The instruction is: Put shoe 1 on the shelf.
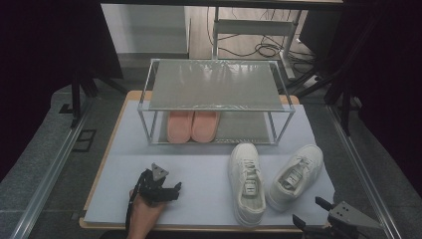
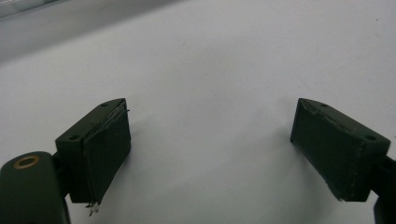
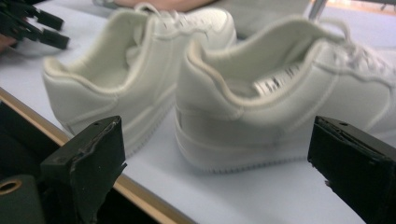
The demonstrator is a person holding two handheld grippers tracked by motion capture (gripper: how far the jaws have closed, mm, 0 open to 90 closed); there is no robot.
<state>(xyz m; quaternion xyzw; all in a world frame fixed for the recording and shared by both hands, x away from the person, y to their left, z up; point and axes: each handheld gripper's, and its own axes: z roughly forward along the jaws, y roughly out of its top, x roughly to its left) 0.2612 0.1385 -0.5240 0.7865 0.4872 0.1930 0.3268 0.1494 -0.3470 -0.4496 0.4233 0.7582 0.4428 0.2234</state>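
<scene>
Two white sneakers stand on the pale mat: one (image 1: 247, 183) points straight at the rack, the other (image 1: 294, 175) is angled to the right. Their heels fill the right gripper view, left sneaker (image 3: 126, 79) and right sneaker (image 3: 261, 102). My right gripper (image 1: 312, 212) hangs open at the table's front right corner, just behind the heels (image 3: 215, 168). My left gripper (image 1: 171, 191) lies open on the mat at the front left, held by a hand, with bare mat between its jaws (image 2: 210, 149). A pair of pink slippers (image 1: 193, 125) sits on the rack's lower shelf.
A two-tier metal rack (image 1: 215, 84) with a grey top shelf stands at the back of the mat (image 1: 199, 164). The table's wooden edge (image 1: 99, 169) borders the mat. Cables and table legs lie on the floor beyond.
</scene>
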